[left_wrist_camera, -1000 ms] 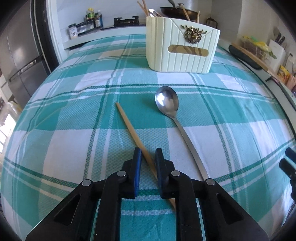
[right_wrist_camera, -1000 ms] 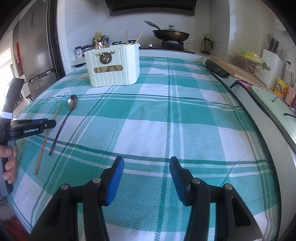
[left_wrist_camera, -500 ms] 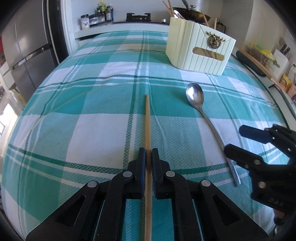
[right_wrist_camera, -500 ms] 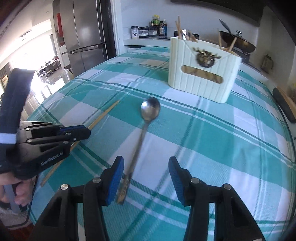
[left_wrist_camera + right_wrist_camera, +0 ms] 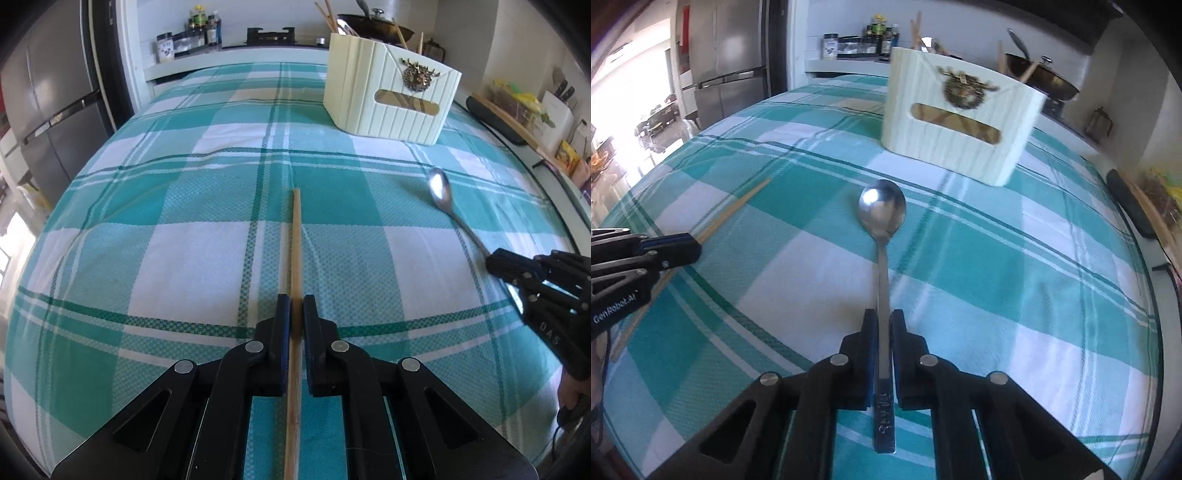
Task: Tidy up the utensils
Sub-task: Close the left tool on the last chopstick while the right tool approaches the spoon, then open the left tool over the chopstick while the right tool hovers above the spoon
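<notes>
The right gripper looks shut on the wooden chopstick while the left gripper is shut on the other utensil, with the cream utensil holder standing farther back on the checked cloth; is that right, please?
Not quite: the right gripper is shut on the metal spoon, as the right wrist view shows. The wooden chopstick is in the left gripper. The cream utensil holder does stand farther back on the checked cloth.

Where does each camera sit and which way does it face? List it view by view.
Left wrist: on the left tongs, looking down along the chopstick that they clamp; the right tongs show at the right edge.
Right wrist: on the right tongs, which have just closed on the spoon; the left tongs show at the left.
Shared: both utensils, checked cloth, cream holder.
</notes>
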A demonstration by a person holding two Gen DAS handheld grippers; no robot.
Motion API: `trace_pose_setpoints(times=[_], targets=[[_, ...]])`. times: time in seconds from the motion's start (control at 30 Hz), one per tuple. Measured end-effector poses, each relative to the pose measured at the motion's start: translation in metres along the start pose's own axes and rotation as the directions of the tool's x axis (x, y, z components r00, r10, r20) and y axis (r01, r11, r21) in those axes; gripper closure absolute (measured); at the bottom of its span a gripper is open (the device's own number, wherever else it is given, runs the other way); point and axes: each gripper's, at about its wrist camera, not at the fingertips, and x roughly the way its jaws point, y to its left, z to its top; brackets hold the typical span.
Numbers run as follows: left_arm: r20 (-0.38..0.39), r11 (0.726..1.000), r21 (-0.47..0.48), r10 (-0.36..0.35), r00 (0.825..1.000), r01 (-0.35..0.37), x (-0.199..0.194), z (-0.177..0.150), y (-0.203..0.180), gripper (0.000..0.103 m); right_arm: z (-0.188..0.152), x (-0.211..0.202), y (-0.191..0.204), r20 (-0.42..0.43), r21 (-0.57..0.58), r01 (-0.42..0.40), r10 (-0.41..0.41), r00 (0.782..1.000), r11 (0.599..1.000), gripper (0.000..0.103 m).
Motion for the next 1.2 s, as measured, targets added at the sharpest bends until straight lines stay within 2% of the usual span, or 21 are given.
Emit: trace_pose_setpoints(times=[0.23, 0.43, 0.5, 0.53, 0.57, 0.6, 0.63, 0.77, 0.97, 1.2], targets=[[-0.008, 0.999, 0.021, -0.048, 0.999, 0.048, -0.002, -0.001, -0.021, 0.097, -0.053, -0.025, -0.086, -0.034, 0.179, 0.129, -0.125, 0.992, 0.975, 0.095], [-0.013, 0.996, 0.051, -0.066, 0.998, 0.067, 0.002, 0.005, -0.044, 0.096, -0.082, -0.039, -0.13, -0.066, 0.253, 0.228, -0.219, 0.974, 0.94, 0.094], [-0.019, 0.996, 0.052, -0.071, 0.997, 0.072, 0.003, 0.006, -0.045, 0.089, -0.085, -0.041, -0.135, -0.053, 0.276, 0.226, -0.22, 0.974, 0.934, 0.09], [-0.022, 0.996, 0.054, -0.077, 0.997, 0.078, 0.003, 0.006, -0.045, 0.075, -0.085, -0.041, -0.135, -0.049, 0.28, 0.216, -0.211, 0.976, 0.935, 0.083], [-0.023, 0.996, 0.058, -0.068, 0.997, 0.069, 0.003, 0.007, -0.044, 0.053, -0.086, -0.042, -0.135, -0.041, 0.283, 0.211, -0.208, 0.977, 0.936, 0.065], [-0.025, 0.997, 0.063, -0.043, 0.999, 0.045, 0.003, 0.007, -0.044, 0.041, -0.087, -0.043, -0.133, -0.032, 0.283, 0.206, -0.205, 0.978, 0.937, 0.049], [-0.027, 0.997, 0.068, -0.019, 0.999, 0.021, 0.004, 0.006, -0.042, 0.027, -0.088, -0.044, -0.131, -0.024, 0.28, 0.197, -0.198, 0.98, 0.94, 0.048], [-0.031, 0.996, 0.088, 0.014, 0.999, -0.011, 0.008, 0.003, -0.038, 0.021, -0.085, -0.039, -0.125, -0.014, 0.257, 0.167, -0.169, 0.986, 0.952, 0.048], [-0.027, 0.997, 0.078, 0.032, 0.999, -0.03, 0.01, 0.003, -0.036, 0.012, -0.085, -0.035, -0.134, -0.012, 0.31, 0.119, -0.121, 0.993, 0.943, 0.046], [-0.02, 0.997, 0.069, 0.033, 0.999, -0.031, 0.011, 0.003, -0.035, 0.01, -0.086, -0.034, -0.133, -0.011, 0.31, 0.119, -0.121, 0.993, 0.943, 0.046]])
